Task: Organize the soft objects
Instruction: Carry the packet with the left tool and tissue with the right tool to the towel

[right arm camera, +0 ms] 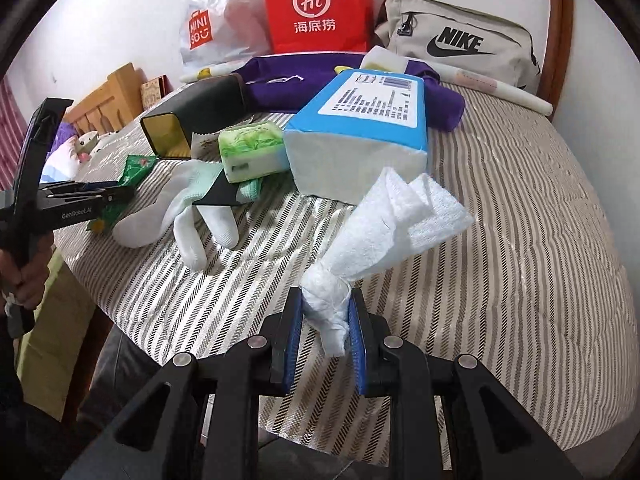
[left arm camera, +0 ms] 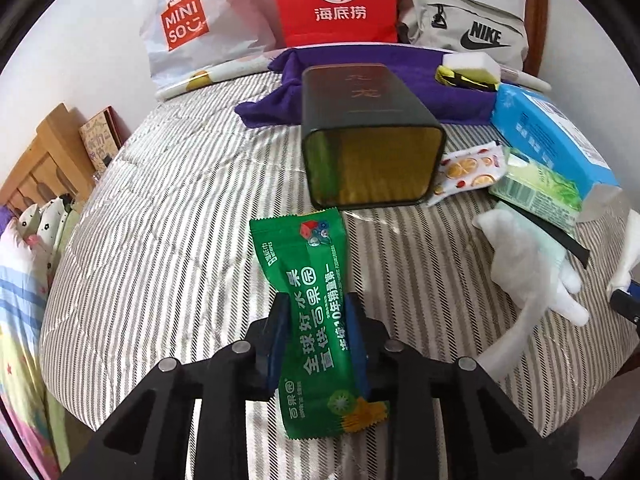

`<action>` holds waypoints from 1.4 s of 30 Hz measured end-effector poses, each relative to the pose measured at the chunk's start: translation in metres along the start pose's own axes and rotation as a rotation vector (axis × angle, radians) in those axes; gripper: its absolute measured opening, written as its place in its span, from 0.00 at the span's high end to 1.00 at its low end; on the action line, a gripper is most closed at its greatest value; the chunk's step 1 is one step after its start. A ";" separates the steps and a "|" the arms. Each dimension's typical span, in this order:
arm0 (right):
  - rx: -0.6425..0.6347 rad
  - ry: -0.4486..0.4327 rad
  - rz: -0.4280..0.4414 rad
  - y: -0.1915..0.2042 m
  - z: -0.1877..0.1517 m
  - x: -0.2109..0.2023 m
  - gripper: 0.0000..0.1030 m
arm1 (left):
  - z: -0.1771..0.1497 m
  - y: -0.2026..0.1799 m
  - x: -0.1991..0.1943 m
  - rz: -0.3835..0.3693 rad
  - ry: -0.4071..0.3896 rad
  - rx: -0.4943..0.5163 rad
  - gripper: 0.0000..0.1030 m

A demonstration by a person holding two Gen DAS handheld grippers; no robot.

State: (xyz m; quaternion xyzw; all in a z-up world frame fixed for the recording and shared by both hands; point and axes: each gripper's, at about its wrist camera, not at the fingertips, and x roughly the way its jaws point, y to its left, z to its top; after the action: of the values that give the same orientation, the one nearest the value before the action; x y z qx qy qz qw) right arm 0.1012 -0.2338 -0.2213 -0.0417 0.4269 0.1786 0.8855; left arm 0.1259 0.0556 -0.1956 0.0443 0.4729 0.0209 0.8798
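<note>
Left gripper (left arm camera: 318,312) clamped on green 百果园 packet (left arm camera: 320,308), right gripper (right arm camera: 326,312) on white tissue (right arm camera: 384,232) (Nike bag (right arm camera: 456,48) behind).

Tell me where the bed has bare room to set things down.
Free: the striped cover right of the blue tissue pack, and the stretch left of the dark tin. Crowded: around the glove, green pack and tin.

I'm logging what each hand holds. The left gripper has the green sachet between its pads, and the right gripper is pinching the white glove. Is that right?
Not quite. The right gripper is pinching a twisted white tissue, not the white glove, which lies loose on the striped bedcover, as the right wrist view shows. The left gripper does have the green sachet between its pads.
</note>
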 end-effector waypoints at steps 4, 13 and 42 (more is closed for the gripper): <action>0.001 -0.006 0.007 0.003 -0.001 -0.003 0.78 | -0.002 0.000 -0.004 -0.036 0.025 -0.007 0.75; -0.043 -0.032 0.011 0.019 0.009 -0.019 0.78 | 0.007 0.003 -0.033 -0.092 0.000 -0.015 0.75; -0.123 -0.151 -0.014 0.024 0.127 -0.037 0.78 | 0.089 0.019 -0.069 -0.208 -0.122 -0.048 0.75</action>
State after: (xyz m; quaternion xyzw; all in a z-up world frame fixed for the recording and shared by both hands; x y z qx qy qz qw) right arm 0.1656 -0.1933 -0.1107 -0.0853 0.3467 0.2009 0.9122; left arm 0.1620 0.0643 -0.0874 -0.0252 0.4198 -0.0620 0.9052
